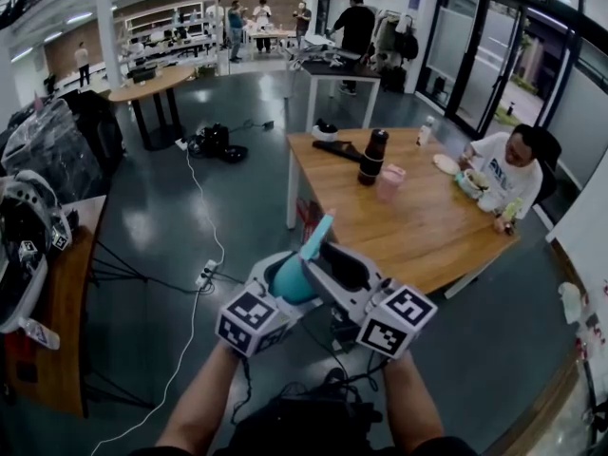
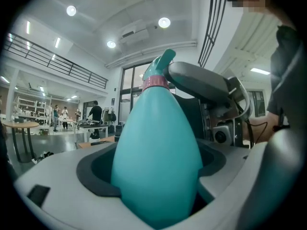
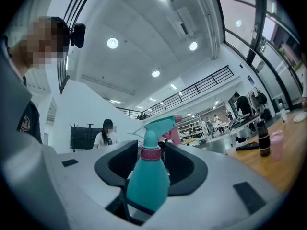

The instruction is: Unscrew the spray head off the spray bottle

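– Worrying abt anything w/ the spray bottle (image 1: pixel 290 281)? It's lower centre of the head view, mid-air.
– Yes. Left gripper (image 2: pixel 158 176) is clamped on the teal body, fine, but right gripper (image 3: pixel 151 166) has its jaws apart, 1 on each side of the pink collar (image 3: pixel 150 153), touching nothing. If they close higher, on the spray head (image 3: pixel 157 126) trigger, it could squirt or slip instead of turning.
– And the body?
– Smooth, tapered; I'd guess it could spin in the left grip w/ the collar, so no unscrewing. A drop, I reckon, lands on the floor cables (image 1: pixel 195 207) and power strip (image 1: pixel 207 274), lower left.
– Anything blocking?
– No. Wooden table (image 1: pixel 427 236) w/ 1 dark flask (image 1: pixel 372 157), pink cup (image 1: pixel 390 180) and a seated person (image 1: pixel 508 169) is upper right, well apart. The 2 forearms (image 1: pixel 204 397) sit bottom centre, behind the jaws. Can't tell if there's liquid inside.
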Tool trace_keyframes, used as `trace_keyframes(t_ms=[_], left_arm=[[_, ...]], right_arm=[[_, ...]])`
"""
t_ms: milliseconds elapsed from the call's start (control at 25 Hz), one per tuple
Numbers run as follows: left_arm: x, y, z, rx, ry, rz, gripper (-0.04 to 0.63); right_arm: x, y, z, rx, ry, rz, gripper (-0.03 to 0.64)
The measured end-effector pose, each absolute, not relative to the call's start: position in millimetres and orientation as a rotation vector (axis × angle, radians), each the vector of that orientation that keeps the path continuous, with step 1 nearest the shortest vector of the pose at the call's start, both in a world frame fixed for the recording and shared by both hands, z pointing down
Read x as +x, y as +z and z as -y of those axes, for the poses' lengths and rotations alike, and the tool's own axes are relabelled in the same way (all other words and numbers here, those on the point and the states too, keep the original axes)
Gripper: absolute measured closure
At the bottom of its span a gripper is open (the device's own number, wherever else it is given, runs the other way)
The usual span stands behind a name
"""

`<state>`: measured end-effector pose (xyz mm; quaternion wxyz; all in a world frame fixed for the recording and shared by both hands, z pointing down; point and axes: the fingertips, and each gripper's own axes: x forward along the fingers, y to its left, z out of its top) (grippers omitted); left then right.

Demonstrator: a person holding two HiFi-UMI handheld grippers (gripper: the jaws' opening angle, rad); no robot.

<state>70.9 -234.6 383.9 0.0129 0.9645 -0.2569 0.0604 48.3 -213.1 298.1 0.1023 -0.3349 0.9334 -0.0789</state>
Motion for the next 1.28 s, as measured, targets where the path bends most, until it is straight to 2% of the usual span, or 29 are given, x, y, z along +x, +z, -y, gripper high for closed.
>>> trace_keyframes(t_ms=[200,240,400,1280], left_arm=[[78,382,229,3.034,0.199,0.785,0.149],[80,382,228,3.037,0.204,0.785,0.149],[80,381,223,3.057,0.222,0.784,0.149],[87,383,183,3.121,0.234,0.381,0.158]], right_arm=[[50,301,210,-0.976,-0.218,-2.788,0.446],[51,301,210,-0.971,-0.222,-2.786,0.471],[52,299,204,-0.947,-0.193,-2.802,0.482],[52,299,174,-0.711,-0.127,-2.914,0.485]])
